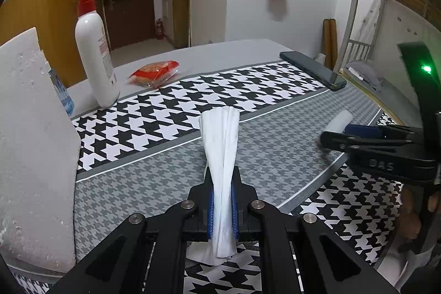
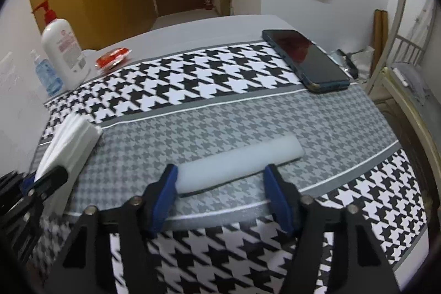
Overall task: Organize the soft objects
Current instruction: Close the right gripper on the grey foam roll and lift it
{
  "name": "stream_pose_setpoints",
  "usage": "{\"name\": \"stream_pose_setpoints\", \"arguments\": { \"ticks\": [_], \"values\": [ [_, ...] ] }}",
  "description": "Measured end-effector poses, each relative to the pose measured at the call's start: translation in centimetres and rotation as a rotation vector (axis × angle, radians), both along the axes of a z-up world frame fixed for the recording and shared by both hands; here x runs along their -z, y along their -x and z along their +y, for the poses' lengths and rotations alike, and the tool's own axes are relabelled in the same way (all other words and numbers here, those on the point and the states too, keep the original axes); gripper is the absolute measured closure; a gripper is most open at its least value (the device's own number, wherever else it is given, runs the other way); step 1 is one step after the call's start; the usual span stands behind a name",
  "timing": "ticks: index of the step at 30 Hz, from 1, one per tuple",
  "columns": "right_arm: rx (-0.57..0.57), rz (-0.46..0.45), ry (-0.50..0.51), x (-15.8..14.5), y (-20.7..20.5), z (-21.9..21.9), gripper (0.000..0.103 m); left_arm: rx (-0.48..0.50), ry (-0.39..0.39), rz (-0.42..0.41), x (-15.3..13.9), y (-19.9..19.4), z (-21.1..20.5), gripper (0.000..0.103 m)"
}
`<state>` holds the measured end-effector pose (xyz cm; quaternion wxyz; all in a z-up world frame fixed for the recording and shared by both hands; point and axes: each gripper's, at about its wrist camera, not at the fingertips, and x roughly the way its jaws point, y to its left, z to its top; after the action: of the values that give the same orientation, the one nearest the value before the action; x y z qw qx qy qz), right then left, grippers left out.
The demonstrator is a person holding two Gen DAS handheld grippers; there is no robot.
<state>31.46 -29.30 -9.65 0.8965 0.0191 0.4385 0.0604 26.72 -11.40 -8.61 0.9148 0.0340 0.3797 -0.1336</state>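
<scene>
I see the bench (image 2: 248,112) under a houndstooth cloth, with a lotion bottle (image 1: 95,57) and phone (image 2: 306,59) at its far side. My left gripper (image 1: 222,197) has its fingers clamped on a white towel (image 1: 222,145). My right gripper (image 2: 220,183) has its fingers apart around a foam roll (image 2: 239,159) lying on the cloth.

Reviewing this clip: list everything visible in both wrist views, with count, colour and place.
folded cloth: 1, white, clamped in the left gripper, far end over the grey band
foam roll: 1, pale white, lying on the grey band between the right gripper's open fingers
phone: 1, dark, far right of the mat
pump bottle: 1, white with red pump, far left
sanitizer bottle: 1, clear blue, beside the pump bottle
snack packet: 1, red, on the grey tabletop
foam board: 1, white, left edge
houndstooth mat: 1, black, white and grey
left gripper: 1, black, blue pads
right gripper: 1, black, blue pads
</scene>
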Motion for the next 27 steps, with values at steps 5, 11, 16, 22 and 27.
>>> {"name": "stream_pose_setpoints", "arguments": {
  "ticks": [5, 11, 16, 22, 27],
  "values": [
    [0.028, 0.005, 0.009, 0.0, 1.4, -1.9, 0.052, 0.001, 0.003, 0.004, 0.0, 0.0, 0.1, 0.093],
    [0.088, -0.016, 0.006, -0.8, 3.5, -4.5, 0.052, 0.006, 0.002, -0.001, 0.0, 0.1, 0.0, 0.093],
    [0.106, -0.049, -0.002, -1.4, 3.8, -4.8, 0.051, 0.019, 0.001, -0.011, -0.1, 0.4, -0.3, 0.093],
    [0.116, -0.035, -0.044, -0.8, 2.0, -4.3, 0.051, 0.010, 0.007, -0.006, -0.1, 0.3, -0.1, 0.093],
    [0.120, -0.018, -0.070, -0.6, 0.5, -3.6, 0.051, 0.004, 0.009, -0.012, -0.2, 0.3, -0.1, 0.093]
  ]
}}
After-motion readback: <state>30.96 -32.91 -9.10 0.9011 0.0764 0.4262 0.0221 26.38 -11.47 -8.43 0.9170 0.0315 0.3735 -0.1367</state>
